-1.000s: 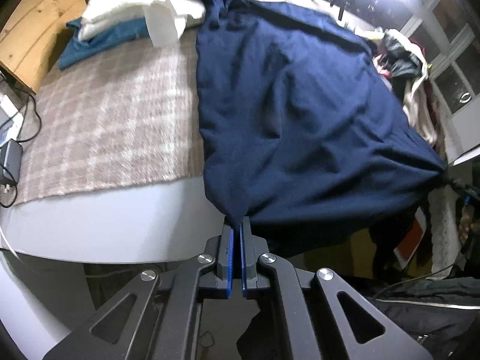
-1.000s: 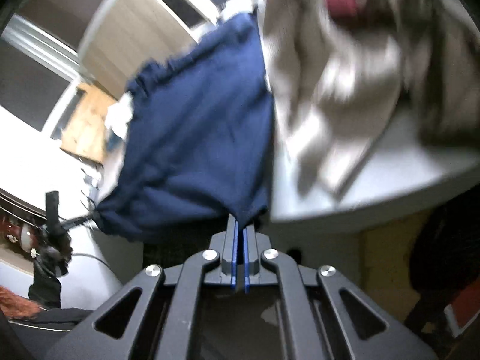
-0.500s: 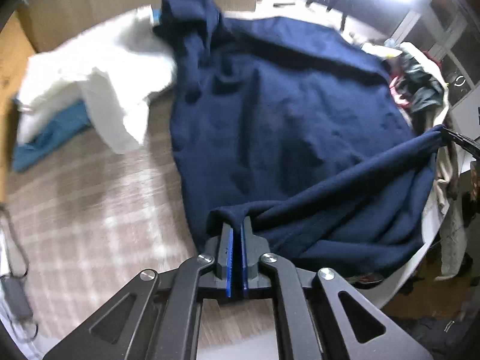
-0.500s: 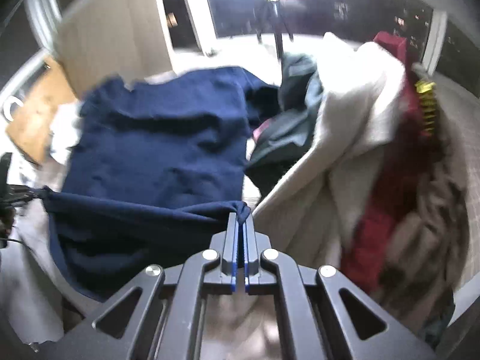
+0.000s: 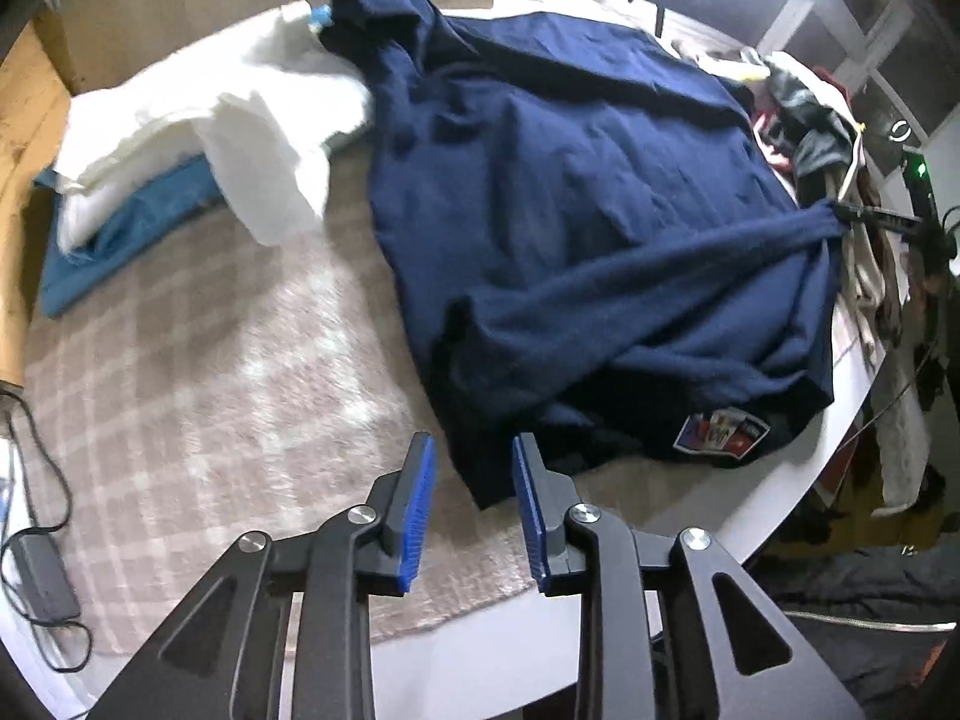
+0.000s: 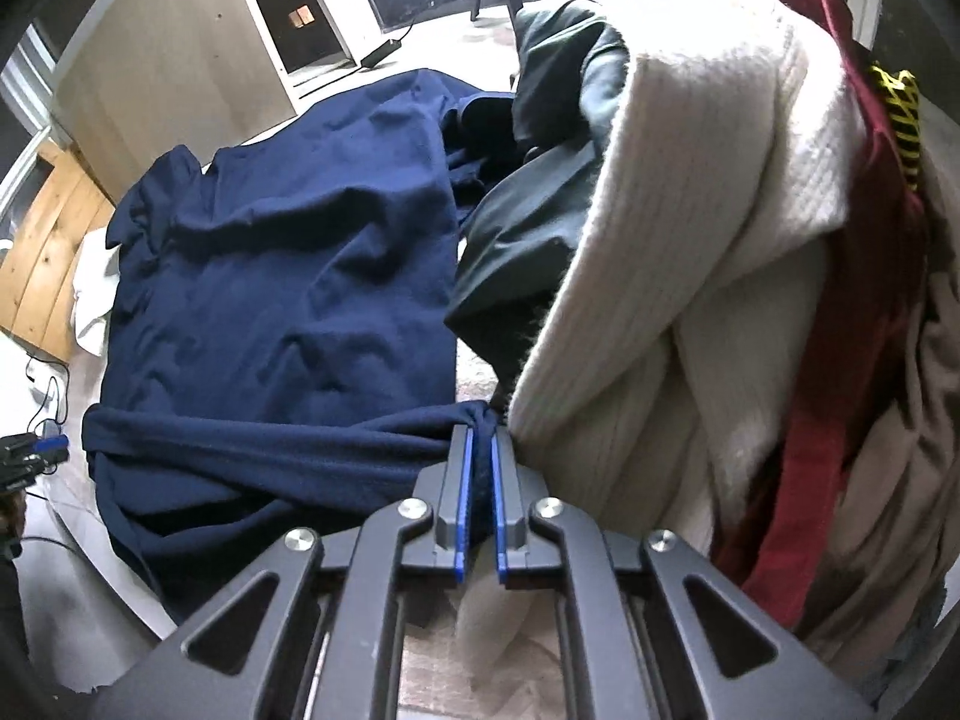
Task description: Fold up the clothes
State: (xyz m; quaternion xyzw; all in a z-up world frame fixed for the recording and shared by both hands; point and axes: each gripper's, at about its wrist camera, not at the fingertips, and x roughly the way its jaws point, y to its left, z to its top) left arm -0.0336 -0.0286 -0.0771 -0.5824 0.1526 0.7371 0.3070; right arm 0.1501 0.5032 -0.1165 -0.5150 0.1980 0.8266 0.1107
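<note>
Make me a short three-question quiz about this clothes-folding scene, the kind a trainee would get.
1. True or false: the left gripper is clamped on the navy garment.
2. Which gripper pinches a bunched corner of the navy garment? A) left B) right C) neither
3. Fill in: the folded white cloth lies on a ____ coloured cloth.

Key
1. False: its jaws have just been opening and stand apart, and the cloth lies just beyond them, not gripped.
2. B: the right gripper has navy fabric between its pads.
3. Teal: the teal cloth shows beneath it on the checked blanket.
</note>
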